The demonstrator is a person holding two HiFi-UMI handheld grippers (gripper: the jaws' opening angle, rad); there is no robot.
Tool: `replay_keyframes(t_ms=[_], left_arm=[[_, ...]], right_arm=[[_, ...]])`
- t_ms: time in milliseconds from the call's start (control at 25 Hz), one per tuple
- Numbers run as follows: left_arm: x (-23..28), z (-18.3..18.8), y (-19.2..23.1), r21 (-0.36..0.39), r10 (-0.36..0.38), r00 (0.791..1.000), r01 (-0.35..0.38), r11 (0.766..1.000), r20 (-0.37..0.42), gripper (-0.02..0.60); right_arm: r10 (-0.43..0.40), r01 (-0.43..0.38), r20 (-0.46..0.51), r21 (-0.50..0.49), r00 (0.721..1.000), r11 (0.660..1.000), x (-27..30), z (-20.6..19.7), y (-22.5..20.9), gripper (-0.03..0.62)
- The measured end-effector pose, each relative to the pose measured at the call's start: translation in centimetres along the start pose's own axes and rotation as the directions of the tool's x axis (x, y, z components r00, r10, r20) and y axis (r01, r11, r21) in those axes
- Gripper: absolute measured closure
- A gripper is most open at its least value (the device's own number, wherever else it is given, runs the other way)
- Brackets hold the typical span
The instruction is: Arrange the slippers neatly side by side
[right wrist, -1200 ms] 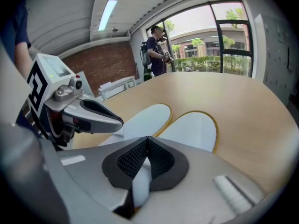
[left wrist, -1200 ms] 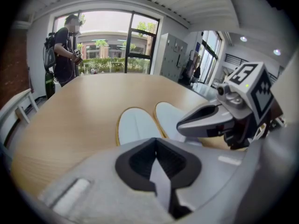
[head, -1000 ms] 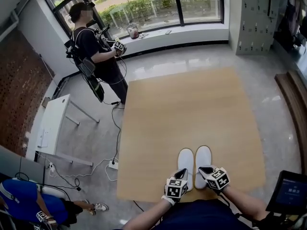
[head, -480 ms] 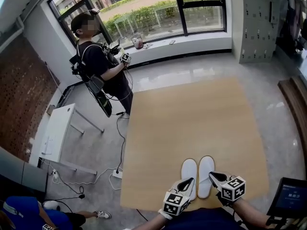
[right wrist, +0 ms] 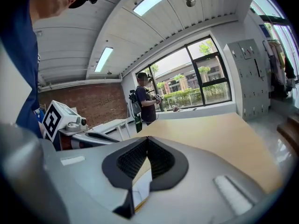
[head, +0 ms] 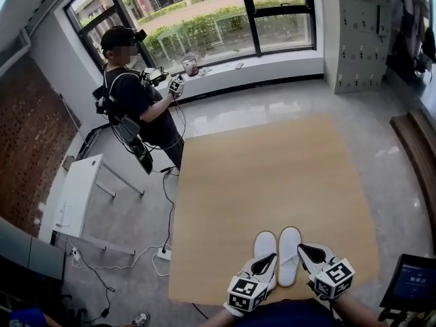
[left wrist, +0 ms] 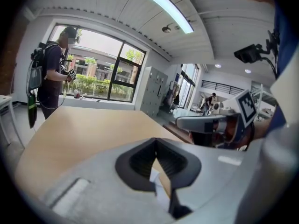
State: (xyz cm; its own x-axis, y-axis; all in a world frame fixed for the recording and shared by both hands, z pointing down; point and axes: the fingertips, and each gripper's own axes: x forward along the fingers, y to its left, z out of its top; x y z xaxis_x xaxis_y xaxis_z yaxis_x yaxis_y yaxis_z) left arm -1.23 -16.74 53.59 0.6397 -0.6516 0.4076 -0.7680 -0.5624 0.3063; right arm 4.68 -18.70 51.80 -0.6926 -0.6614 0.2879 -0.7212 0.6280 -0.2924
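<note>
Two white slippers, the left one (head: 265, 245) and the right one (head: 289, 247), lie side by side, toes away from me, near the front edge of the light wooden table (head: 272, 162). My left gripper (head: 263, 265) hovers over the left slipper's heel and my right gripper (head: 310, 254) sits just right of the right slipper's heel. In the left gripper view the left gripper (left wrist: 156, 156) has its jaws shut and empty, with a white sliver of slipper (left wrist: 153, 176) below. In the right gripper view the right gripper (right wrist: 146, 149) is likewise shut and holds nothing.
A person in black (head: 136, 107) with hand-held grippers stands beyond the table's far left corner. A white side table (head: 78, 189) is at the left, with cables and a power strip (head: 162, 253) on the floor. A screen (head: 412, 281) is at lower right, and grey lockers (head: 357, 33) at the back.
Both grippers have drawn back toward me from the slippers' heels. The slippers stay side by side. The person in black has shifted a little.
</note>
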Motion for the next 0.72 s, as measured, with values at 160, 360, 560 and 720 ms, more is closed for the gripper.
replay_keyframes(t_ms=[160, 360, 560, 720], left_arm=[[0.2, 0.7, -1.9, -0.002, -0.012, 1.000, 0.012, 1.000, -0.009, 0.578], [0.1, 0.3, -1.4, 0.013, -0.004, 1.000, 0.004, 1.000, -0.009, 0.578], [-0.2, 0.4, -1.5, 0.029, -0.007, 1.000, 0.008, 1.000, -0.007, 0.578], [-0.3, 0.1, -1.0, 0.052, 0.007, 1.000, -0.007, 0.999, -0.003, 0.578]], right_arm=[[-0.008, 0.008, 0.026, 0.003, 1.000, 1.000, -1.5, 1.2, 0.5, 0.585], [-0.012, 0.012, 0.048, -0.012, 0.999, 1.000, -1.4, 1.3, 0.8, 0.585], [0.009, -0.007, 0.062, -0.031, 0.998, 0.999, -1.4, 2.5, 2.1, 0.585], [0.005, 0.000, 0.081, -0.059, 0.997, 0.998, -1.5, 3.2, 2.3, 0.585]])
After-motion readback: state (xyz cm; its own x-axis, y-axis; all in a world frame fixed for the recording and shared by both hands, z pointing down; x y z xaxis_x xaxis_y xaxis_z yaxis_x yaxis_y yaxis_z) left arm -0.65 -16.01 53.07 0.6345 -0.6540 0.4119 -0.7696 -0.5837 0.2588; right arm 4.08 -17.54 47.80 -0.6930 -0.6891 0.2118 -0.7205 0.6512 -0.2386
